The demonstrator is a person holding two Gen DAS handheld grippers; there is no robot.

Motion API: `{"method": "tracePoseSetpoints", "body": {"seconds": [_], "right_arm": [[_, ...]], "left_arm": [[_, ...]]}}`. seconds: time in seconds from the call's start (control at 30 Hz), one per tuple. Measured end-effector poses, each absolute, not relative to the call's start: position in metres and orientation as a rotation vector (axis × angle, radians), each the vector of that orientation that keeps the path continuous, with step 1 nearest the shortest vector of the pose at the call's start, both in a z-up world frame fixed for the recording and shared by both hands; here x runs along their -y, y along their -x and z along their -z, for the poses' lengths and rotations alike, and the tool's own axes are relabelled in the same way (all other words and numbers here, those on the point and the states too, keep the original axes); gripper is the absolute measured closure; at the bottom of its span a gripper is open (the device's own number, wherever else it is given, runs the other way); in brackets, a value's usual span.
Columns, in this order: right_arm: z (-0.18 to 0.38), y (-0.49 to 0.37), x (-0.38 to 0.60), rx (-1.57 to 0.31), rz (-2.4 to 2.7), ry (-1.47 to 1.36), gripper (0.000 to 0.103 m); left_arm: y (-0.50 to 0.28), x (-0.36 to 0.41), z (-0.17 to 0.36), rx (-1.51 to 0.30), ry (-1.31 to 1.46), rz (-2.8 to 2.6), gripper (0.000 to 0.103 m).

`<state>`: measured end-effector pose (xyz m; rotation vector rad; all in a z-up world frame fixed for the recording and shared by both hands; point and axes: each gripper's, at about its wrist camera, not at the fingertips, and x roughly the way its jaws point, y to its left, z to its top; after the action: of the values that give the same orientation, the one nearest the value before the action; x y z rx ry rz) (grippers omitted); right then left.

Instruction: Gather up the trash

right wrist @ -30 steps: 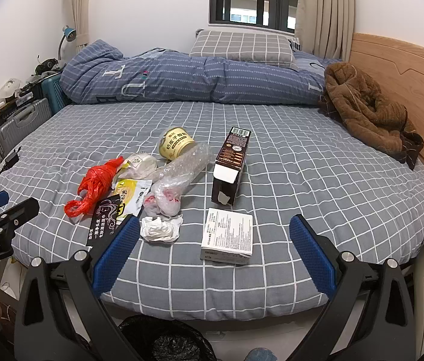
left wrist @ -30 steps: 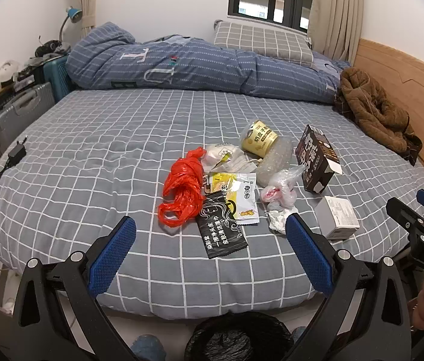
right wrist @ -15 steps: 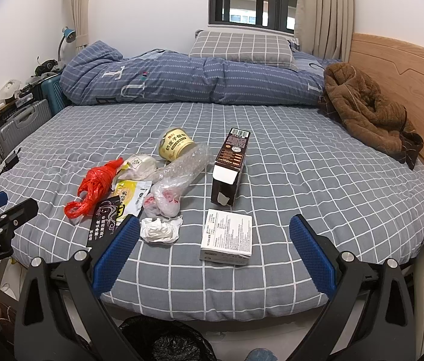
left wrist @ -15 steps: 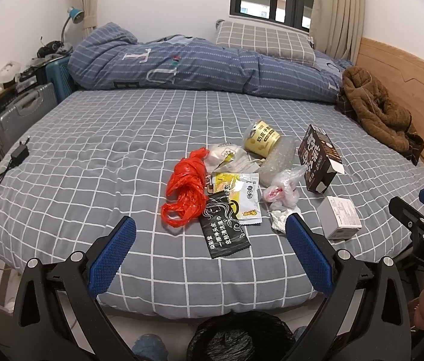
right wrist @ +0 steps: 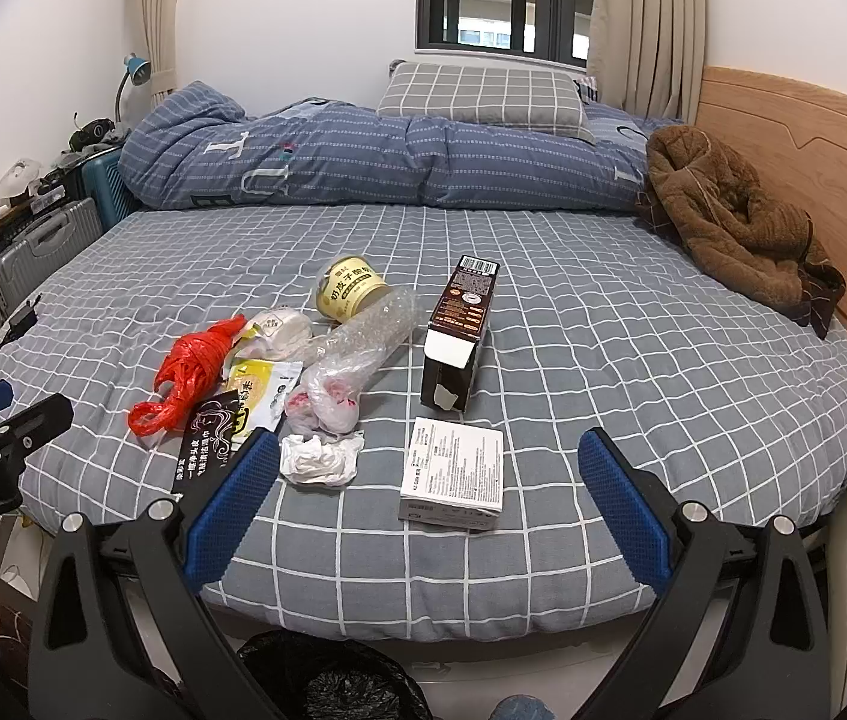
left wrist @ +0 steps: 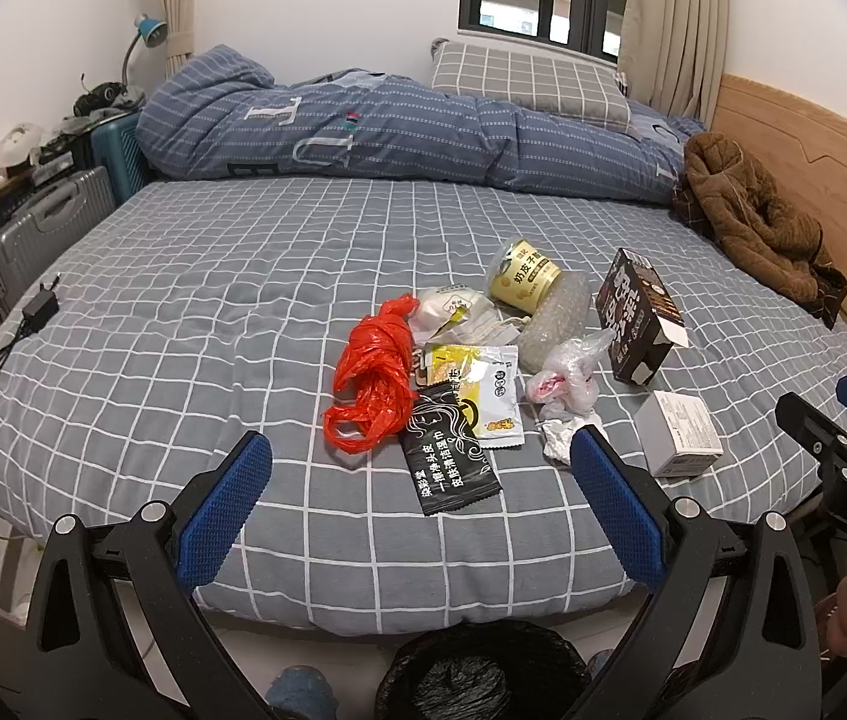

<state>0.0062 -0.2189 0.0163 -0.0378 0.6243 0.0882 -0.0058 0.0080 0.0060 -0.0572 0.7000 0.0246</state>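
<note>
Both grippers are edging slightly nearer the bed (left wrist: pixel 183 312), the left gripper (left wrist: pixel 417 498) and right gripper (right wrist: pixel 426 495) hanging spread and empty. Trash is lying clustered near the front edge: the red bag (left wrist: pixel 372 372) is probably light and limp, best pinched at its bunched middle; the white box (right wrist: pixel 453 474) looks stiff, graspable across its sides.

Left hand-held gripper (left wrist: pixel 417 498) slightly nearer the bed (left wrist: pixel 183 300), litter a touch lower in its view
</note>
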Motion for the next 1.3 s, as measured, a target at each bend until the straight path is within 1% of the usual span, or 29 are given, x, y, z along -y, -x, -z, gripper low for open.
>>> {"method": "tracePoseSetpoints", "body": {"seconds": [0.4,0.57,0.97,1.3], "right_arm": [[-0.018,-0.008,0.218,-0.622,-0.088,0.045,0.007],[-0.014,-0.025,0.222,-0.638,-0.067,0.077,0.007],[0.026,-0.080,0.246,-0.745,-0.018,0.041,0.007],[0.069,-0.106,0.237,-0.846,-0.027,0.039,0.007]], "left_arm": [[0.004,-0.013,-0.004,-0.710,0.055,-0.034,0.006],[-0.015,-0.015,0.002,-0.727,0.035,-0.049,0.006],[-0.099,-0.036,0.031,-0.822,0.043,-0.053,0.006],[-0.159,-0.043,0.066,-0.899,0.018,-0.074,0.007]]}}
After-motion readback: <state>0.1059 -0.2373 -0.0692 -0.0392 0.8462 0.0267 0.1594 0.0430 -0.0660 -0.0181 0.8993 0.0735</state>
